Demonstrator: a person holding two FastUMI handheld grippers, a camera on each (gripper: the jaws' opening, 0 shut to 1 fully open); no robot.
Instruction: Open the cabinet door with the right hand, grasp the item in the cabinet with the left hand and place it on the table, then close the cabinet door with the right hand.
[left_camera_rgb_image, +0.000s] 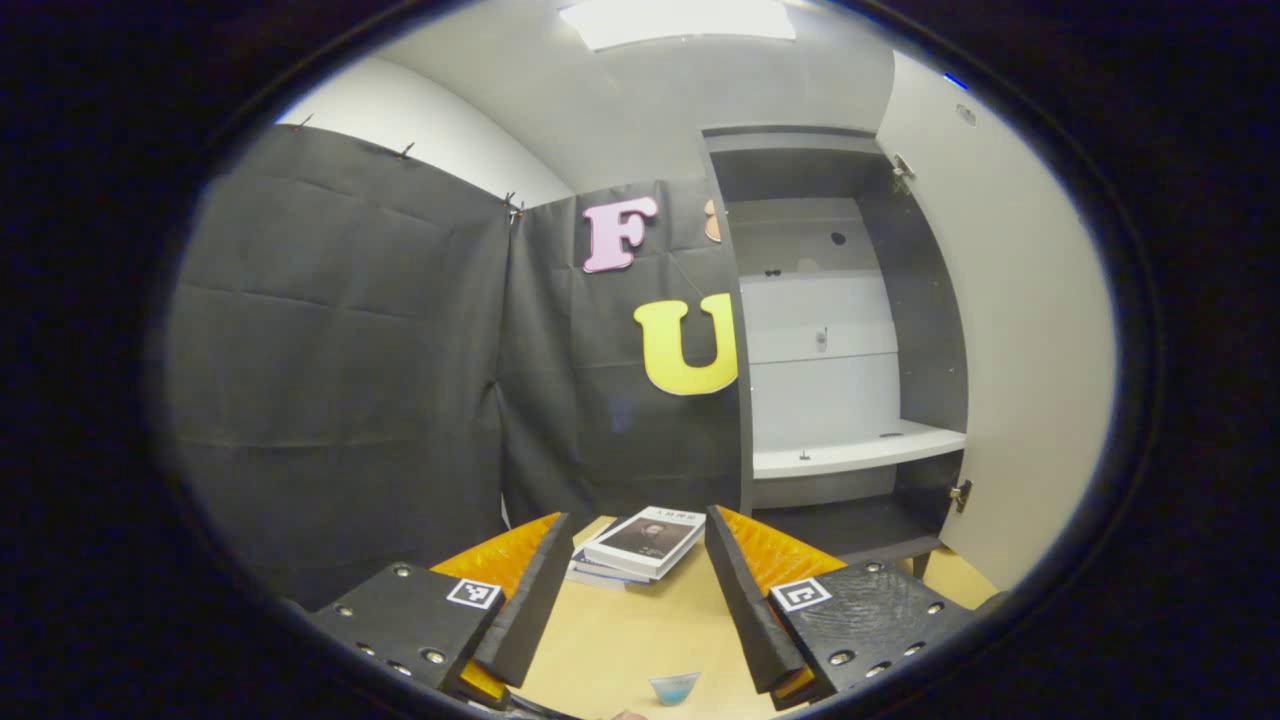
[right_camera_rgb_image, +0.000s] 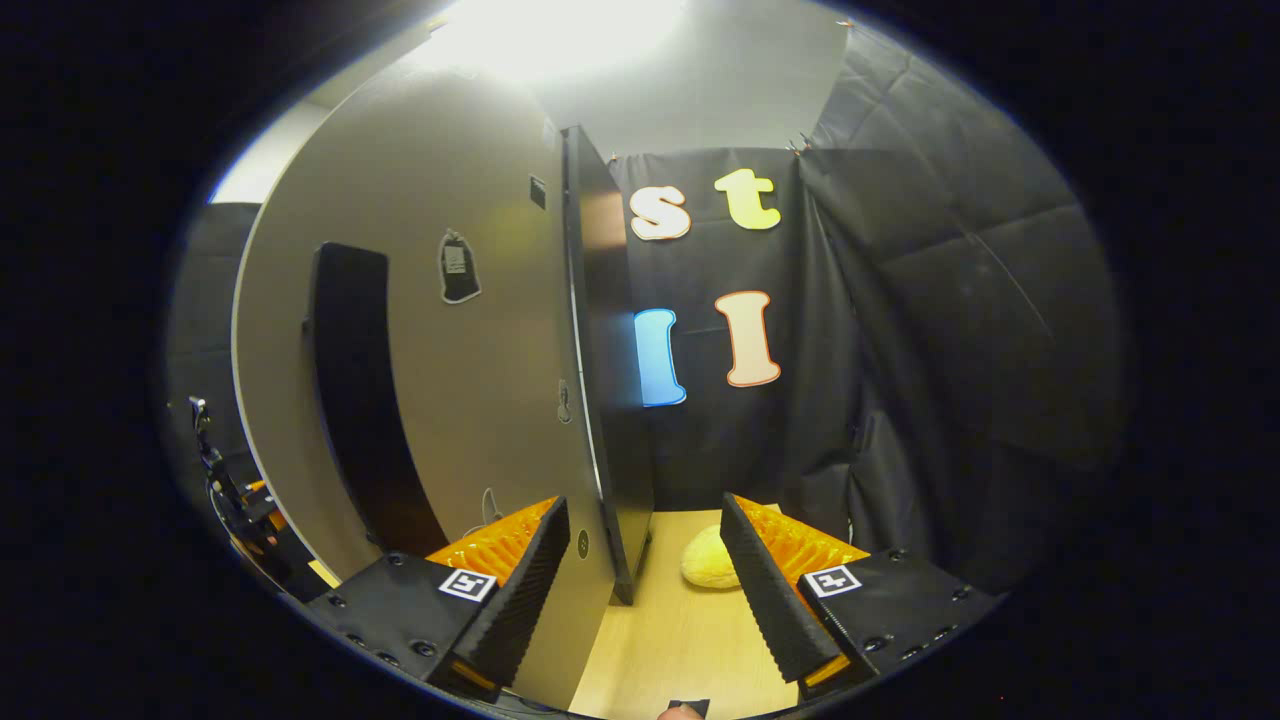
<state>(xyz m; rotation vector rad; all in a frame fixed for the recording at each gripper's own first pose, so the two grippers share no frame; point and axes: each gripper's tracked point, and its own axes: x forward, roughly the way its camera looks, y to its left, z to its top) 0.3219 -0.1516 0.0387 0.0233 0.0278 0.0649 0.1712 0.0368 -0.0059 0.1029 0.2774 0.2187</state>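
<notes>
Light wooden table top (left_camera_rgb_image: 610, 640), seen in the left gripper view: a small stack of books (left_camera_rgb_image: 640, 548) lies at its far side, near the foot of the open cabinet, the uppermost book white-edged with a dark cover picture and set askew on the ones beneath. A small translucent blue cup (left_camera_rgb_image: 675, 686) stands on the near part of the table, well apart from the books. White cabinet shelf (left_camera_rgb_image: 850, 452), inside the open cabinet: two small dark specks lie on it, too small to identify. In the right gripper view, the same light wooden table top (right_camera_rgb_image: 670, 630) carries a pale yellow, rounded soft object (right_camera_rgb_image: 708, 562) resting just beside the lower edge of the open door.
</notes>
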